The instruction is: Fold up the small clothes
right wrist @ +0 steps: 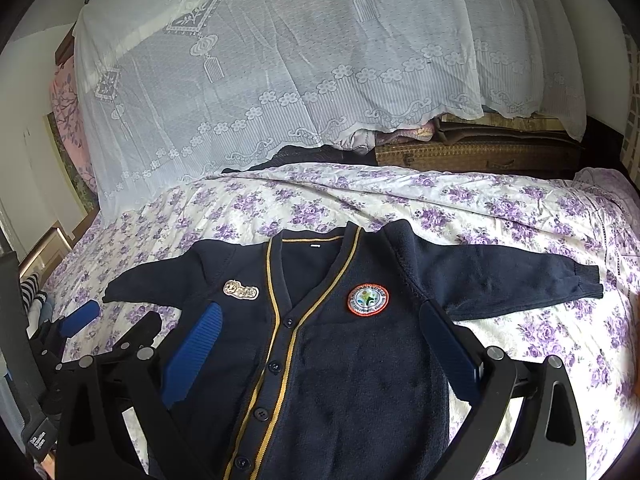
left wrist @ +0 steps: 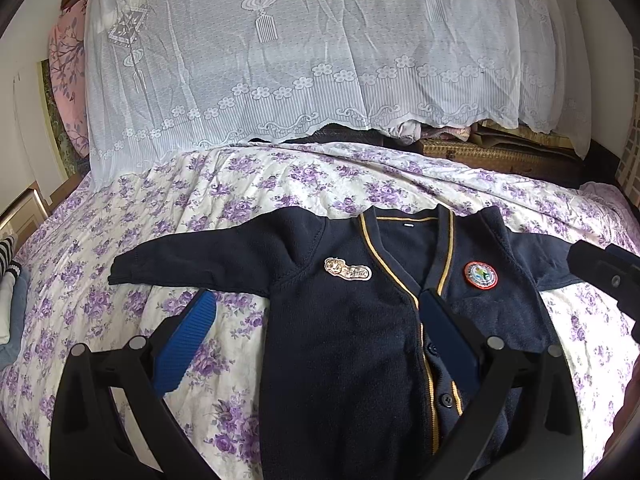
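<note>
Floral bedspread [left wrist: 304, 184] w/ lace drape at 12 o'clock. Navy cardigan [right wrist: 352, 360] lies flat at 6 o'clock, buttoned, both sleeves spread: no fold made yet, all folds remain. Left gripper [left wrist: 320, 344] and right gripper [right wrist: 320, 352] hover over it, jaws apart, empty.

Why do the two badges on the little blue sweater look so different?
The round badge is a circle with a red rim and colourful picture inside; the name badge is long, lumpy-edged and pale gold. The round badge looks bigger than the name badge. The round badge sits on one side of the yellow-trimmed opening, the name badge on the other. Both lie flat on the chest of the cardigan.
</note>
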